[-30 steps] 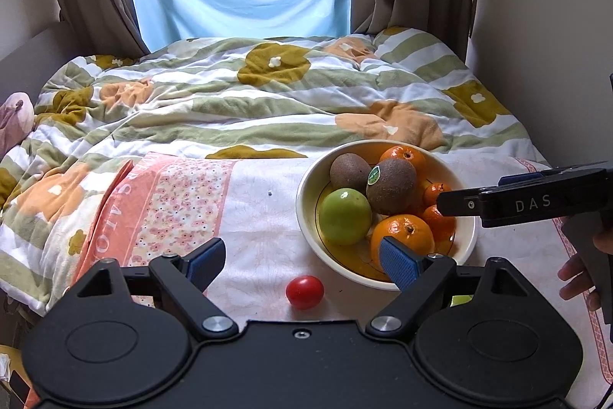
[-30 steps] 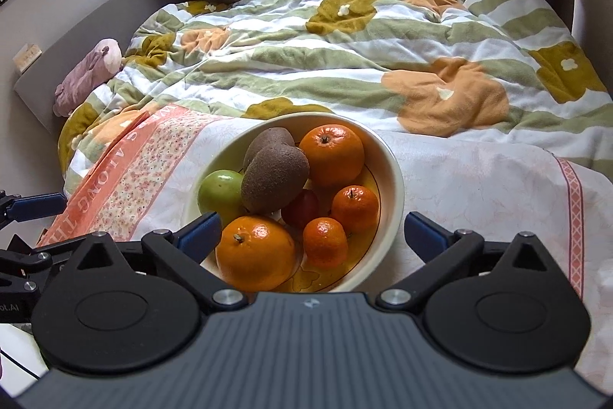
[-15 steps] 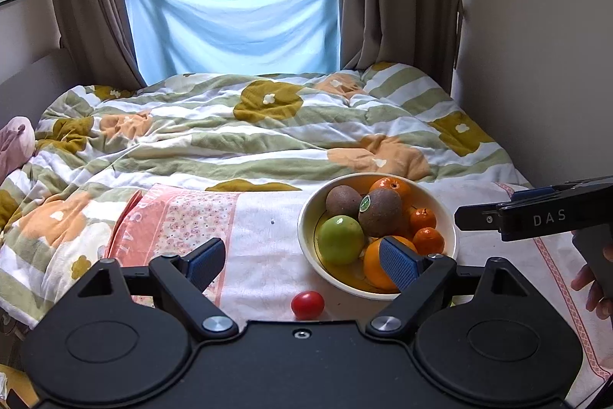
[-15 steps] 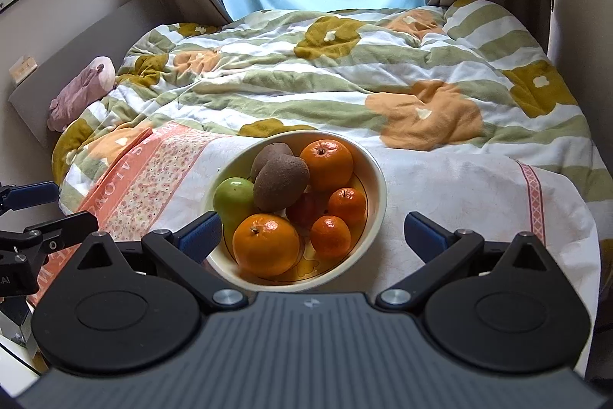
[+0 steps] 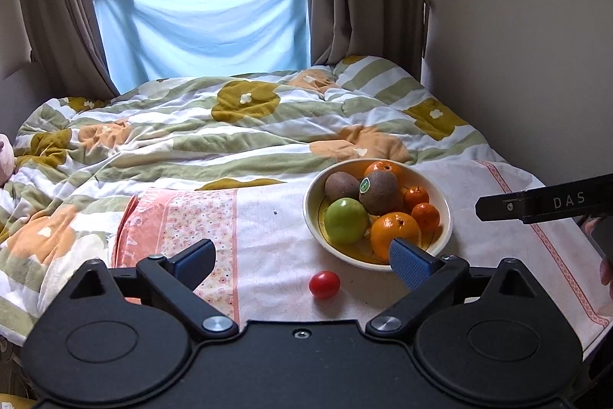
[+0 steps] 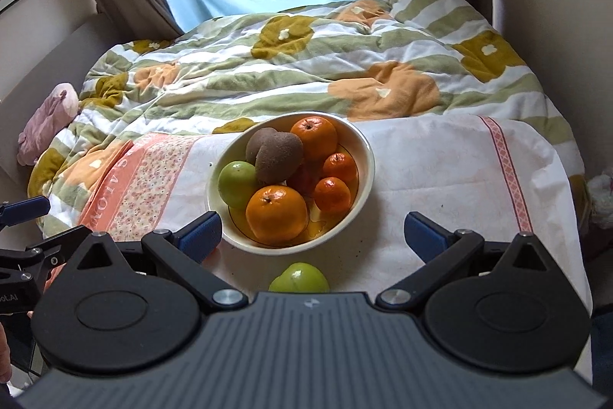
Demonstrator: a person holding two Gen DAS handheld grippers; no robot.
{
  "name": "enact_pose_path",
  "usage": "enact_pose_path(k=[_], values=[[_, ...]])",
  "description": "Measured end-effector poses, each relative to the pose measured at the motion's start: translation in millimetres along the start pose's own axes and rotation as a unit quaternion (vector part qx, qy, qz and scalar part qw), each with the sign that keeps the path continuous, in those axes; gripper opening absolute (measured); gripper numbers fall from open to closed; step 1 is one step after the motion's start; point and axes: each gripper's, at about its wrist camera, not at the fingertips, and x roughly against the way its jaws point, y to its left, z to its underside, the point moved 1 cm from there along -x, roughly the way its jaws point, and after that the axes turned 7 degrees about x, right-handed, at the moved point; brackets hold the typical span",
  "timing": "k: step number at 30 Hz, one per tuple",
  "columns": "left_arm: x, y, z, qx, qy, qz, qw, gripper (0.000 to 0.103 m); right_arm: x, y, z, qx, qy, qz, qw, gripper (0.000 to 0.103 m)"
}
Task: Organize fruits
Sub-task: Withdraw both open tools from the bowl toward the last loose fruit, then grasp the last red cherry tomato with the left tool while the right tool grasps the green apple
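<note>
A cream bowl (image 5: 446, 217) (image 6: 366, 156) on a white cloth holds two kiwis (image 5: 377, 192), a green apple (image 5: 345, 220), oranges (image 5: 394, 229) and small tangerines (image 5: 426, 215). A small red tomato (image 5: 324, 284) lies on the cloth in front of the bowl. A second green apple (image 6: 299, 278) lies on the cloth before the bowl, partly hidden by my right gripper's body. My left gripper (image 5: 302, 261) is open and empty, above the tomato. My right gripper (image 6: 312, 234) is open and empty, in front of the bowl.
The cloth (image 6: 440, 171) lies over a table at the foot of a bed with a striped floral quilt (image 5: 230, 125). A wall (image 5: 536, 45) runs along the right. A pink soft toy (image 6: 46, 119) lies at the left. The right gripper's side (image 5: 544, 204) shows at the right edge.
Both grippers have pulled back and risen, so the bowl looks smaller and farther. The second green apple has come into the right wrist view. Both stay open.
</note>
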Motion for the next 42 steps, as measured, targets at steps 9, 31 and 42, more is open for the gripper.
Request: enact_pose_path(k=[9, 31, 42], values=[[-27, 16, 13, -0.041, 0.036, 0.05, 0.9973, 0.099, -6, 24, 35, -0.026, 0.023, 0.047, 0.998, 0.103], [-147, 9, 47, -0.103, 0.111, 0.126, 0.9804, 0.062, -73, 38, 74, -0.054, 0.03, 0.079, 0.995, 0.103], [-152, 5, 50, -0.118, 0.104, 0.126, 0.9795, 0.036, -79, 38, 74, -0.06, 0.032, 0.08, 0.994, 0.103]])
